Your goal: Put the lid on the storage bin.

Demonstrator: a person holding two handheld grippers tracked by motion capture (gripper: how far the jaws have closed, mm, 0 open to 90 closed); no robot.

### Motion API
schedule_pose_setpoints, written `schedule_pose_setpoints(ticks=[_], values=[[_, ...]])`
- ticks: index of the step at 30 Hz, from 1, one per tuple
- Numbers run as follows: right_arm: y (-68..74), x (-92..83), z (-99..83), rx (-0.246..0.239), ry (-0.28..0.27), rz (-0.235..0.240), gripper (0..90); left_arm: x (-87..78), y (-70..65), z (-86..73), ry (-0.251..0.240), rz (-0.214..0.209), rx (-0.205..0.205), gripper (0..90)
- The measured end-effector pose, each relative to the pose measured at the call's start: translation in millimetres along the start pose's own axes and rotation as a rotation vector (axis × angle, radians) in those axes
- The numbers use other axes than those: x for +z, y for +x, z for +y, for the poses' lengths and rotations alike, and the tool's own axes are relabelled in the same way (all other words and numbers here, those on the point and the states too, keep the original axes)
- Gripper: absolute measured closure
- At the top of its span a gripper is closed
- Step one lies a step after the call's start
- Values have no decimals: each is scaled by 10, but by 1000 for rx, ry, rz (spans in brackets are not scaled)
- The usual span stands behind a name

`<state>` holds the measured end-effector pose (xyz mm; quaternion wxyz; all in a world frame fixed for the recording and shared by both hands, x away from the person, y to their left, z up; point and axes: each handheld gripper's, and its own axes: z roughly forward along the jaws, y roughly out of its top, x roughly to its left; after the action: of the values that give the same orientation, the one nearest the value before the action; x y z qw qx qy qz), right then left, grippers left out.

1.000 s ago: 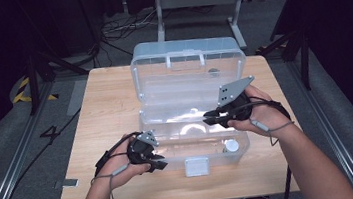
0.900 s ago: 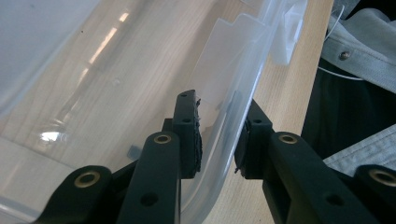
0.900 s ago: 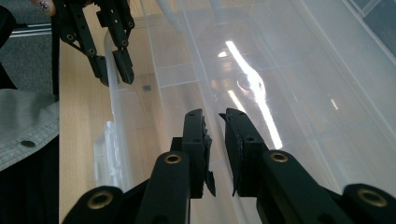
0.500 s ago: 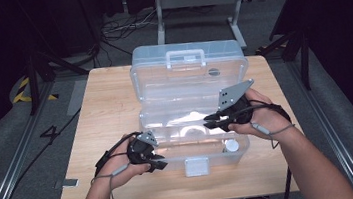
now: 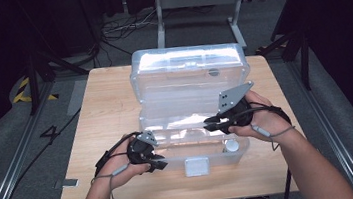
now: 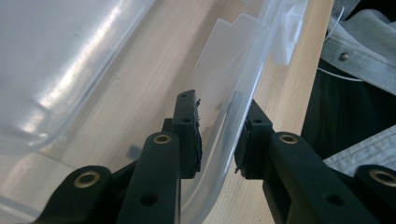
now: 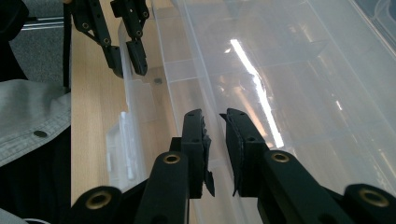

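Sitting open, clear plastic box [image 5: 189,78] (hinged lid raised).

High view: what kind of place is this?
Likely a lab or recording studio, not a home: a lone wooden table with a clear plastic box, cables on the floor, and metal stand legs against black surroundings.
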<state>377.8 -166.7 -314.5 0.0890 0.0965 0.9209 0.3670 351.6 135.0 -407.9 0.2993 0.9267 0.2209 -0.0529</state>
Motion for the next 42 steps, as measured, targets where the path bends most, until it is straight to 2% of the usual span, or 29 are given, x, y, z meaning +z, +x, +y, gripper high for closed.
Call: schedule_pose_setpoints(ticks=[18,23,35,42], values=[[10,0,-19,1,-9,-4,775,-2,-7,-4,-2,5,-4,734],[20,1,-21,-1,-6,-8,776,2,-12,-14,-16,14,22,734],[44,6,-43,1,-8,-4,768,7,-45,-8,3,52,55,735],[50,9,-54,9,-10,0,765,11,-53,-10,1,61,73,735]])
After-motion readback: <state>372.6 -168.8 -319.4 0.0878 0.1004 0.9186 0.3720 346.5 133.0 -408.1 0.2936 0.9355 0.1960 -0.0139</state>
